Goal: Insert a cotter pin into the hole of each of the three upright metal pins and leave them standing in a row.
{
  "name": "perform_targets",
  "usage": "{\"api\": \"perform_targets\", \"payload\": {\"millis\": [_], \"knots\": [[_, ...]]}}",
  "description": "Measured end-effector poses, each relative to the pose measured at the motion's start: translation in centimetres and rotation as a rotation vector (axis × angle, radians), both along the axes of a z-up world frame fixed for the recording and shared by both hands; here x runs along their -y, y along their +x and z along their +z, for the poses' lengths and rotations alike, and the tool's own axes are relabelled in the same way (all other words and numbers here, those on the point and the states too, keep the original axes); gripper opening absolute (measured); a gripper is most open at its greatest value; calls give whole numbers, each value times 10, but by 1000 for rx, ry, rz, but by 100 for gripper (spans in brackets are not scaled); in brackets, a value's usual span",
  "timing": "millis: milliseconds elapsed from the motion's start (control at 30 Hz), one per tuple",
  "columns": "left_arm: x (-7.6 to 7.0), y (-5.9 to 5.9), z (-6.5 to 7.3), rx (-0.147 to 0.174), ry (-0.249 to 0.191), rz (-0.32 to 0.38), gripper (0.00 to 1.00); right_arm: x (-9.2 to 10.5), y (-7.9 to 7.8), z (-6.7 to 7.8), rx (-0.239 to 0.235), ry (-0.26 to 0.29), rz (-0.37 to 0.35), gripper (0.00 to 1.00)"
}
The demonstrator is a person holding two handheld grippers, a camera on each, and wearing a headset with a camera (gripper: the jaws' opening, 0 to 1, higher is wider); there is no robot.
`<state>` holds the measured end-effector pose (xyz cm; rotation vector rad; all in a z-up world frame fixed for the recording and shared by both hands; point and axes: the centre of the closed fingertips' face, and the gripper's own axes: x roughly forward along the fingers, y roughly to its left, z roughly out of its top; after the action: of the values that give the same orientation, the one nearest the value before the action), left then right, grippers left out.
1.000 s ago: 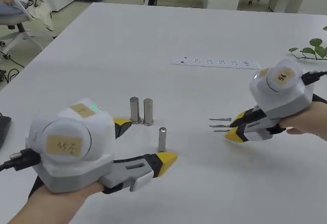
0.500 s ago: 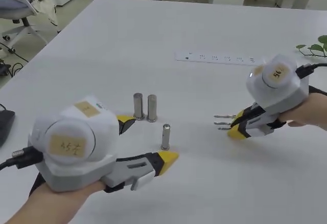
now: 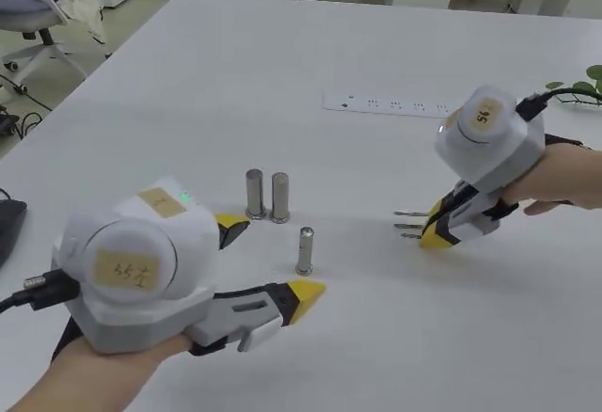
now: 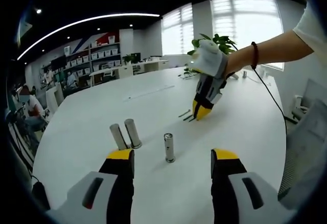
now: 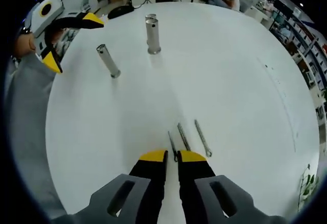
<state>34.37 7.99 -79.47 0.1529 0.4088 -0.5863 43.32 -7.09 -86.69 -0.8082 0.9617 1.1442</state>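
Cotter pins [image 5: 183,137] — right gripper [image 5: 172,155] jaws seemingly pinching one; left gripper [image 4: 172,155] jaws spread.

White table [image 3: 188,92], bench-top contents.
Three upright metal pins [image 3: 279,196] centre; three cotter pins [image 3: 408,226] at 3 o'clock; power strip [image 3: 395,106] at 1 o'clock.

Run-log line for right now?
left gripper: open, facing lone upright grey metal pin | right gripper: jaws nearly closed at three thin metal cotter pins on white table, grasp unclear
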Motion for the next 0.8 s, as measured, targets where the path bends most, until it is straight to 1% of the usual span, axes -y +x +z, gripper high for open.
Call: {"api": "perform_targets", "payload": {"millis": [133,333,433,567,633,700,800], "knots": [[0,0,1,0,-3,2,60,1,2,0,18,-30,10,5],[-1,0,1,-6,-8,7,59,2,2,0,32,-56,23,5],[0,0,3,-5,-15,7,58,2,1,0,49,-65,37,4],[0,0,4,-11,-17,11,58,2,1,1,64,-71,43,2],[-1,1,4,-20,-18,15,57,2,2,1,69,-71,44,2],[-1,1,4,-23,-21,18,56,2,2,1,71,-68,34,2],[-1,0,5,-24,-16,17,56,2,4,1,76,-61,33,2]]}}
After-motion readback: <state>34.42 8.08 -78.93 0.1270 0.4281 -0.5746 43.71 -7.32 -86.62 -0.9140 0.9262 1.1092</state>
